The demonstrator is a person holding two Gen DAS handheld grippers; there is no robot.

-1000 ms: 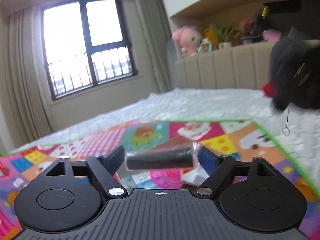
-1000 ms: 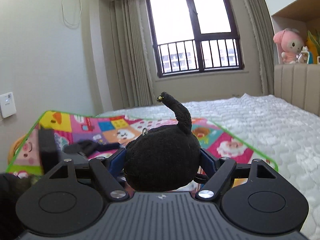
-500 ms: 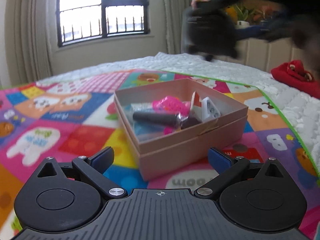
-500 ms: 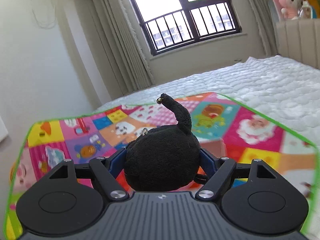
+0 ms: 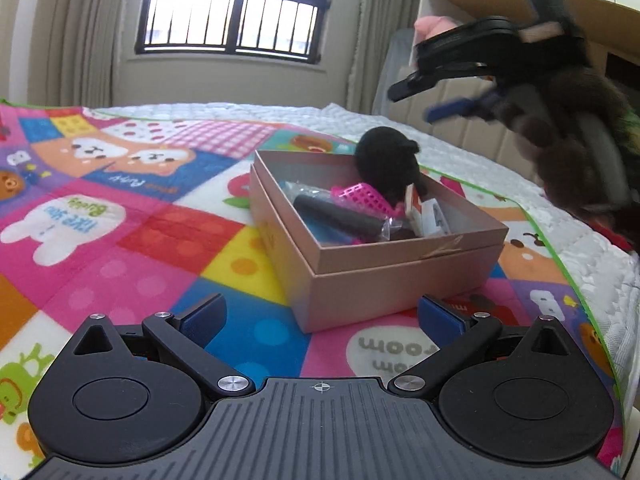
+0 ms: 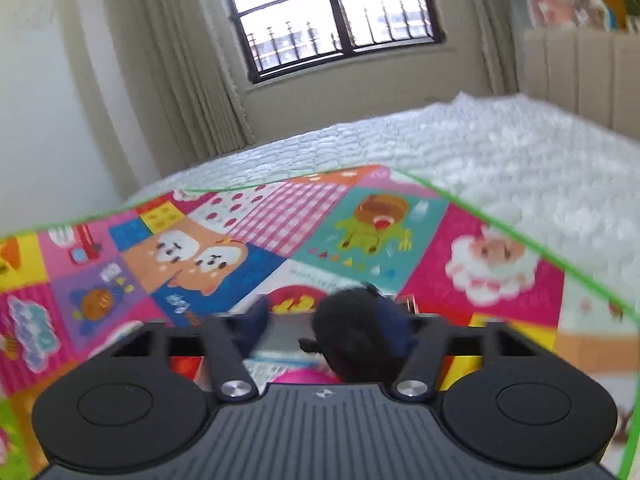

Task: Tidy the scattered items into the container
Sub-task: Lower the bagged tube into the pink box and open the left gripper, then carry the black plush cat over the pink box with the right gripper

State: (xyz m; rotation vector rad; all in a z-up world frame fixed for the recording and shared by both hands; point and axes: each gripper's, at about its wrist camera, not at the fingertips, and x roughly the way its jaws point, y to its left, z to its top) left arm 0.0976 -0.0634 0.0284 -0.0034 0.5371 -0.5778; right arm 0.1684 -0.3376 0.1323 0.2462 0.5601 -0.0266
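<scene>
A pink cardboard box (image 5: pixel 400 246) stands on the colourful play mat (image 5: pixel 120 240). In it lie a black wrapped tube (image 5: pixel 340 214), a pink grid piece (image 5: pixel 362 196), a white card (image 5: pixel 432 216) and, at the far corner, a black plush (image 5: pixel 386 164). My left gripper (image 5: pixel 320 312) stands wide open and empty just in front of the box. My right gripper (image 5: pixel 420 100) hovers blurred above the box's far right. Its jaws are closing with nothing between them. In the right wrist view the black plush (image 6: pixel 352 340) lies below the right gripper (image 6: pixel 324 320).
The mat lies on a white quilted bed (image 6: pixel 500 148), with its green edge close to the box's right side. A red item (image 5: pixel 616 236) lies on the quilt at the right. A beige headboard (image 6: pixel 580 76) and a window (image 5: pixel 232 12) stand beyond.
My left gripper let the black tube go into the box, opened wide and sank. My right gripper carried the black plush over the box and released it; the plush now sits inside.
</scene>
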